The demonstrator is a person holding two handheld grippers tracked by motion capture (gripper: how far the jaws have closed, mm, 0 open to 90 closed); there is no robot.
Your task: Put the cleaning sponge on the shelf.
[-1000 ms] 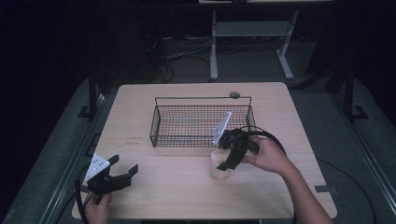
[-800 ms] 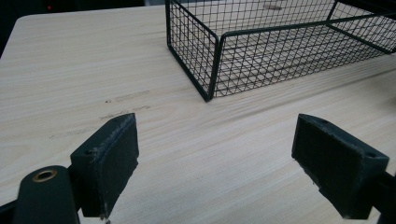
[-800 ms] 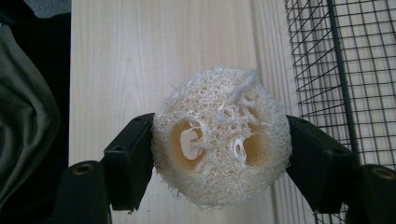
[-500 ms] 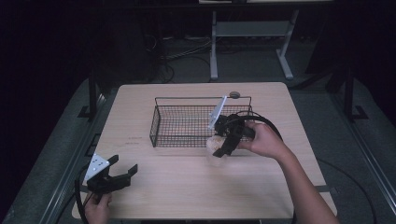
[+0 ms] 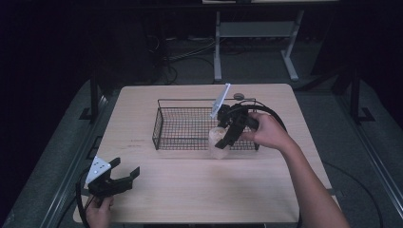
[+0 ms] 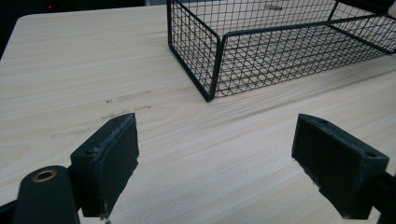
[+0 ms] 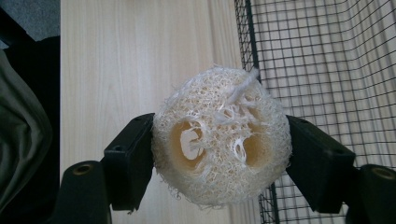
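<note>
Right tongs (image 5: pixel 227 137) clamped on the loofah (image 7: pixel 219 140), pads pressing both its sides; carried off the tabletop (image 5: pixel 190 199), right at the near wall of the basket (image 5: pixel 159 124), close to its right end. Left tongs (image 6: pixel 215 163) spread wide with nothing between, parked low by the near left corner of the tabletop. Pick-up done, judging by the grip; drop into the basket not yet made. Wire rim the one edge to clear: needs height enough to pass over it. Basket floor bare, so plenty of room inside. Open wood all round the basket, left tongs well apart from the path.
</note>
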